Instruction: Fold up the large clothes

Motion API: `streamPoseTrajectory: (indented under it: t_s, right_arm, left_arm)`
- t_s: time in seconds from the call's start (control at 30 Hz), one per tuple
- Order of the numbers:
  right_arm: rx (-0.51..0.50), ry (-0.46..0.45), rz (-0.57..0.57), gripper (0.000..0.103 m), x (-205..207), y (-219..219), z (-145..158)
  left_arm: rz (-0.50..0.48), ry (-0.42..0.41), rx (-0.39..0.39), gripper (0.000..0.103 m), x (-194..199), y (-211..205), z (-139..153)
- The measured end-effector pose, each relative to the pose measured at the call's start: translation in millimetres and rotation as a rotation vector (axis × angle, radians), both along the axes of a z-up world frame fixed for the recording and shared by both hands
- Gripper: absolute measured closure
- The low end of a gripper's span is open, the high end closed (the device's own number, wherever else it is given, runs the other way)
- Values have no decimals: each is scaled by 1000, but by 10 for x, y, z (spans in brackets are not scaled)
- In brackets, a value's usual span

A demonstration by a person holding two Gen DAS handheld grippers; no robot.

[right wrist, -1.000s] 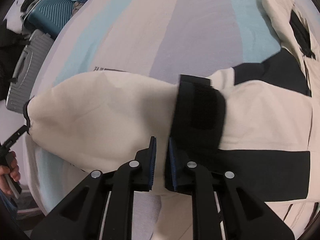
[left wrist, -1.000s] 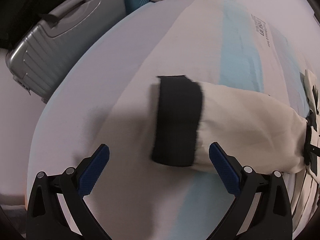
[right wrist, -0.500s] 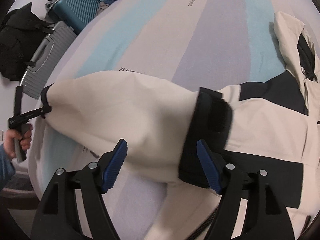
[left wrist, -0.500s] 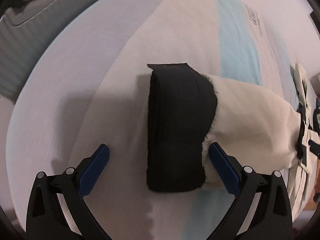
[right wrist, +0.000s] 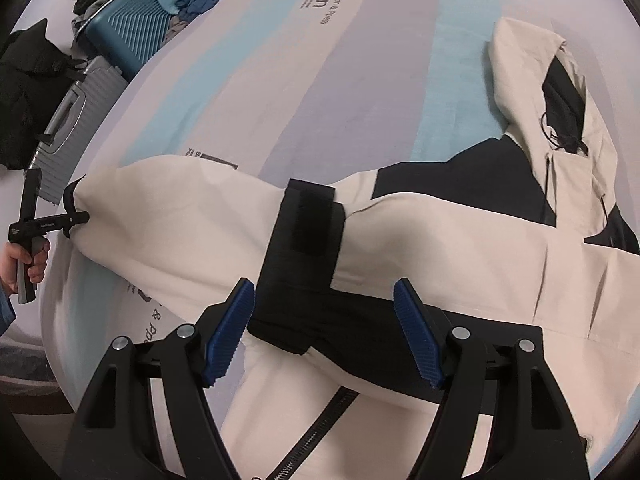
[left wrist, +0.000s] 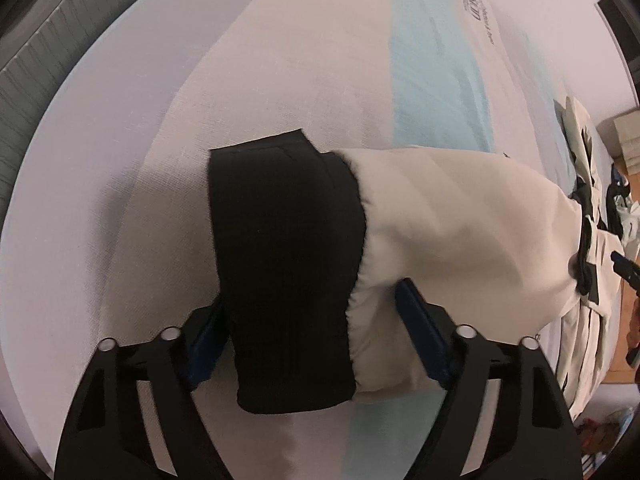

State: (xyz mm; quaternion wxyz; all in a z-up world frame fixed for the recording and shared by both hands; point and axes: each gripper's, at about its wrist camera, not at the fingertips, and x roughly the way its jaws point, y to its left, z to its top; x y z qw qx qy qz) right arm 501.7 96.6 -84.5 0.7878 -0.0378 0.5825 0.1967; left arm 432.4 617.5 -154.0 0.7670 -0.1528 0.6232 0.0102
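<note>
A cream and black jacket (right wrist: 480, 264) lies spread on the striped bed (right wrist: 320, 80). One sleeve (right wrist: 180, 216) stretches left; the other sleeve's black cuff (right wrist: 312, 240) lies folded over the body. In the left wrist view the left sleeve's black cuff (left wrist: 284, 276) fills the space between my left gripper's (left wrist: 312, 336) open jaws, which straddle it. The left gripper also shows in the right wrist view (right wrist: 72, 216) at the sleeve end. My right gripper (right wrist: 324, 328) is open just above the folded cuff, holding nothing.
A grey suitcase (right wrist: 68, 128) and a teal suitcase (right wrist: 132, 32) with clothes piled on it stand beside the bed's far left edge. A black bag (right wrist: 24, 92) sits behind them. The jacket's hood (right wrist: 536, 64) lies at the right.
My right gripper opened and let go of the folded sleeve cuff, then pulled back slightly. My left gripper moved forward until its open jaws straddle the other sleeve's black cuff.
</note>
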Motion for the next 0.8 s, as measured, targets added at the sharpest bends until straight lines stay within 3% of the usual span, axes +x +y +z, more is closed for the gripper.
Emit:
streamPoseTrajectory:
  t_s: [0.07, 0.17, 0.33, 0.67, 0.8]
  right_arm:
    - [2, 1, -12, 34, -15, -29, 0]
    - [3, 4, -29, 34, -28, -105, -8]
    - [9, 6, -57, 34, -56, -261, -8]
    - [13, -12, -126, 34, -110, -715, 112]
    - [10, -23, -156, 32, -121, -926, 188]
  left_arm:
    - [23, 3, 7, 49, -21, 47, 19]
    - [15, 2, 7, 58, -7, -40, 71]
    - [-7, -30, 69, 64, -13, -273, 201]
    - [21, -137, 66, 67, -112, -846, 706]
    - [6, -178, 50, 67, -6, -1331, 890]
